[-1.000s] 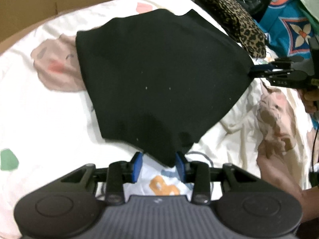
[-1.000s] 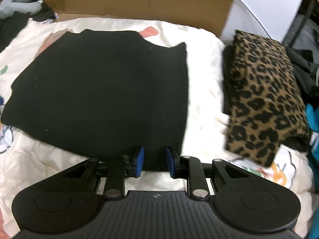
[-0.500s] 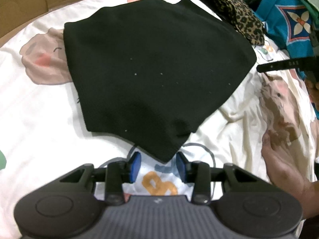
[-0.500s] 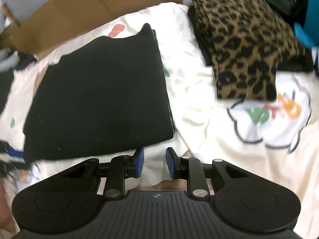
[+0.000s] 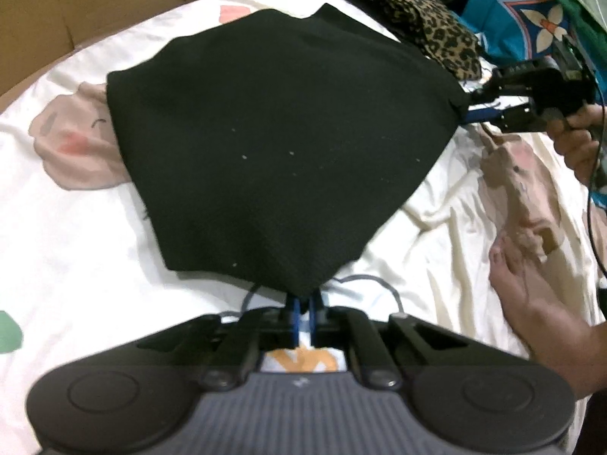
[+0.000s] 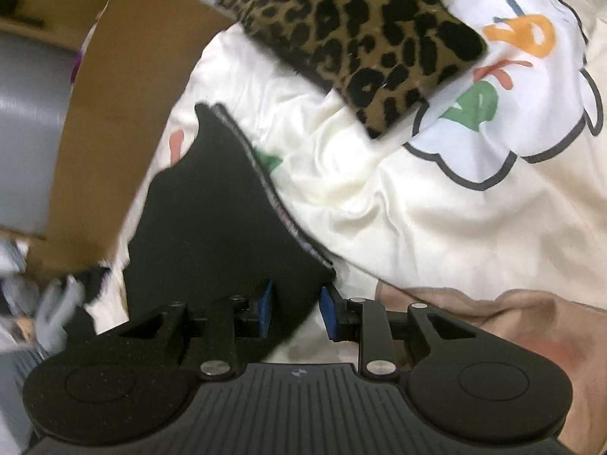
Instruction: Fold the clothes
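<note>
A: Garments, counted: one black garment (image 5: 273,144) spread on the bed, one folded leopard-print piece (image 5: 425,19) beyond its far corner, and a teal printed cloth (image 5: 531,19) further right.

B: Black garment's look?

A: Plain, dark, folded into a rough diamond, flat on the cream cartoon-print bedsheet (image 5: 76,235), speckled with a few pale lint dots. From the right wrist view a stitched hem runs along its edge (image 6: 212,204).

B: Grippers?

A: Two. The left gripper (image 5: 302,313) has its blue pads pressed together, pinching the garment's near corner. The right gripper (image 6: 295,308) is closing; its blue pads stand a little apart with the garment's corner between them, not yet pressing on it.

B: Anything else?

A: A hand (image 5: 576,140) holds the right gripper at the garment's right corner, and a bare foot (image 5: 531,295) rests on the sheet. Brown cardboard (image 6: 114,113) stands behind the bed.
</note>
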Tool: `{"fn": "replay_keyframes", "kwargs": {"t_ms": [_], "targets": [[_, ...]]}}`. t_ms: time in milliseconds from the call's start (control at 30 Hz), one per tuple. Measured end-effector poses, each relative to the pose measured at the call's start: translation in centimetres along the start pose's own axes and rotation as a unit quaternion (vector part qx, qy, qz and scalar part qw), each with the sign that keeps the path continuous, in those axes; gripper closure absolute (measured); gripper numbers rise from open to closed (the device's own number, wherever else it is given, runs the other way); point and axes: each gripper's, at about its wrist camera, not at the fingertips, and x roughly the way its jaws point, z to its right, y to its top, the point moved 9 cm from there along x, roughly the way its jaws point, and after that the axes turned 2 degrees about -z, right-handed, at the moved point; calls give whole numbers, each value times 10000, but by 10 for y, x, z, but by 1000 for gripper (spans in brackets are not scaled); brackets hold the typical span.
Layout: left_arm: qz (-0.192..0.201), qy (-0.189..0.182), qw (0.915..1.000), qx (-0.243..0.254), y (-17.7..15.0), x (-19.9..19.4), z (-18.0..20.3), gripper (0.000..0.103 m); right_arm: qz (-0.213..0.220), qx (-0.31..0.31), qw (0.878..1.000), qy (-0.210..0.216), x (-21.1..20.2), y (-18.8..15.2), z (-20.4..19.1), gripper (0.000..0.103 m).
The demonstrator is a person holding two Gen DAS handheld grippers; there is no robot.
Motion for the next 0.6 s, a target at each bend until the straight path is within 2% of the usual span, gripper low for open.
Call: {"fn": "replay_keyframes", "kwargs": {"t_ms": [100,200,300,433,500,600], "targets": [[26,30,10000,88,2,-7,-1,99,21,-179,9998,-79,-1,1,-4,99],[-1,35,9998,205,3,-12,1,100,118,-339,9993,-139,-7,2,-11,100],[-144,16,9997,219,-3,-6,1,100,200,-457,9985,-216,-11,4,-14,100],[-454,35,9989,150,-14,9,-2,99,92,-537,9976,-422,0,2,-8,99],[-566,83,9982,194,-17,7,-3,101,46,-641,9968,-482,3,0,-9,96],[-460,-57,9989,6,-16,-6,-10,98,28,-830,9952,-516,0,-2,-14,92]]}}
